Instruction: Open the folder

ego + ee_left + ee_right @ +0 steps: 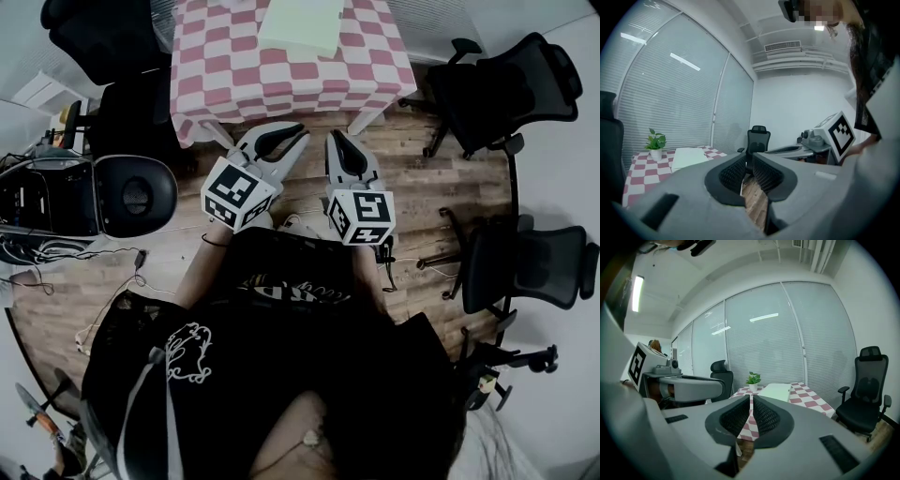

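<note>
Left gripper [749,158]: jaws drawn together to a thin slit, nothing between them; it is carried low in front of the person, pointing roughly level toward the table.
Right gripper [751,399]: jaws fully closed, empty; it is just beside the left gripper, pointing the same way.
Folder [300,24]: a pale, flat slab lying on the checked table [234,84], well ahead of both grippers and not touched by either; from the left gripper it sits ahead and a little to the left, from the right gripper ahead and slightly to the right. It looks closed, though I cannot make out which edge is the spine.
Plant [753,379]: a small potted one on the same table, near the folder's far side.
Chairs [866,389]: 1 stands to the right of the right gripper, clear of the way to the table.
Handling, my guess: light, thin and fairly stiff, with a smooth cover that may slide on the cloth when nudged.
Where to hold, my guess: 1 gripper presses the body flat near the spine, while the other opens and pinches only the top cover at its free edge or a corner.
Risk: pinching both covers together, or dragging the cloth along.
</note>
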Demonstrator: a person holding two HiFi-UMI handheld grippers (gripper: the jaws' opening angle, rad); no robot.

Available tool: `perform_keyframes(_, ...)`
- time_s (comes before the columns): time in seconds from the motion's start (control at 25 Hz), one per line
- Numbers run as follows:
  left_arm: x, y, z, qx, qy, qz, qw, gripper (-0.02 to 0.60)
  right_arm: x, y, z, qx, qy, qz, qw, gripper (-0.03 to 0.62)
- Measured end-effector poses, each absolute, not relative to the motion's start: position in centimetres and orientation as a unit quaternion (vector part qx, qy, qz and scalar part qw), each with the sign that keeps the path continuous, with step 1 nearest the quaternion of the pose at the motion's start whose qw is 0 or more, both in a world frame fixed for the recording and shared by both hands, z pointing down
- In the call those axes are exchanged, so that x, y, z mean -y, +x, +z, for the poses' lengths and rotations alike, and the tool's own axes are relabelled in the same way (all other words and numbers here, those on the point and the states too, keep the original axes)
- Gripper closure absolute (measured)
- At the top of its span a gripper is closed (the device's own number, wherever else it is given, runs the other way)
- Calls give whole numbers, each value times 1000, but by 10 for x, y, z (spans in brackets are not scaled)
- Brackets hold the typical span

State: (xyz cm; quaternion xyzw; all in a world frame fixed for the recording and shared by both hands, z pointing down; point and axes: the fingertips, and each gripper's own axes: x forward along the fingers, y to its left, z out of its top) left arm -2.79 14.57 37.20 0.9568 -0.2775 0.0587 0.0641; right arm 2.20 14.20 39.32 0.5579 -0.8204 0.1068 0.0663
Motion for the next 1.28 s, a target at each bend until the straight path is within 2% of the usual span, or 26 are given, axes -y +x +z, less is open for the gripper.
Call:
perform_keyframes(0.32,-152,2,381,276,956,73,60,541,-143,52,405,821,555,118,65,568)
perform_keyframes(0.84,-132,8,398,286,950,108,65,541,-123,67,421,821,551,141,60,568)
perform_keyframes(1.28,-45,11,405,279,951,114,60,541,-54,90,427,799,580,145,64,568)
